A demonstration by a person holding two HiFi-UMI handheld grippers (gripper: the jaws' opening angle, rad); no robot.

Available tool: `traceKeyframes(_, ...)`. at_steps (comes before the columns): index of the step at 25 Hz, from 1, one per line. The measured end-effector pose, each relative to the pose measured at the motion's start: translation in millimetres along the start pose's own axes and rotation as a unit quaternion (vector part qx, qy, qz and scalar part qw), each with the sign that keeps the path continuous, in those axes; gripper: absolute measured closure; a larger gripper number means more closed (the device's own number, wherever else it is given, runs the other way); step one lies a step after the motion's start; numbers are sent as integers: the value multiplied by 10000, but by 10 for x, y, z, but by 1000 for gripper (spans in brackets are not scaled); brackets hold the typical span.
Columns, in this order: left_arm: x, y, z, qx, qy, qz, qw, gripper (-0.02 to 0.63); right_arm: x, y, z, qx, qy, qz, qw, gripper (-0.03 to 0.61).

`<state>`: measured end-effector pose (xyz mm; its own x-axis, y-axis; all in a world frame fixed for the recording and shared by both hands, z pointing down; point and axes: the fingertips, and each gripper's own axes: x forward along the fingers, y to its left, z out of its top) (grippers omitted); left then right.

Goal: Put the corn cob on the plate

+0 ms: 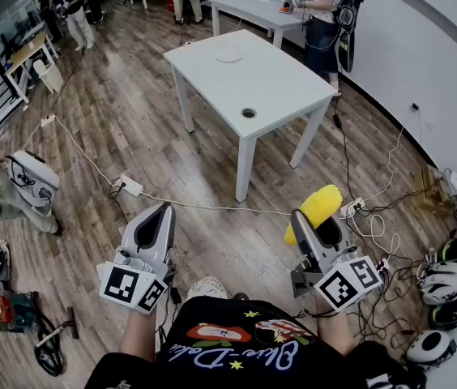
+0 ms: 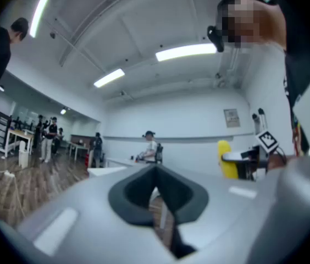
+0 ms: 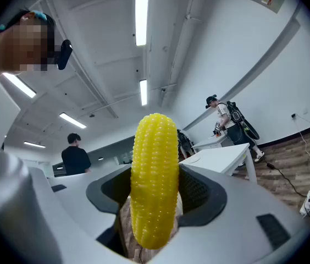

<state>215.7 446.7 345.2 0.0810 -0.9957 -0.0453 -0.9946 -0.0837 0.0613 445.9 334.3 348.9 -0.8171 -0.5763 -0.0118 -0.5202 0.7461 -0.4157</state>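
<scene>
A yellow corn cob stands upright between the jaws of my right gripper, which is shut on it and held level above the wooden floor. The right gripper view shows the cob filling the gap between the dark pads. My left gripper is held level beside it, jaws shut to a point with nothing in them. The white plate lies on the far part of the white table, well ahead of both grippers.
Cables and a power strip run across the floor between me and the table. Helmets lie at the right wall. A person stands at a second table behind. Another person's gripper is at the left.
</scene>
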Motion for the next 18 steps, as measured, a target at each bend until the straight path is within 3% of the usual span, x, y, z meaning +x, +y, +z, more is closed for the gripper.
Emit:
traceKeyframes(5, 295, 192, -10, 220, -95, -9, 9997, 624, 382, -80, -2, -259, -11, 54, 9996, 318)
traceKeyframes(9, 555, 432, -88, 54, -154, -54, 9999, 624, 734, -53, -69, -492, 49, 100, 9987, 318)
traceKeyframes(18, 1682, 1109, -2, 201, -186, -591, 9979, 623, 1922, -209, 49, -622, 61, -67, 9980, 318)
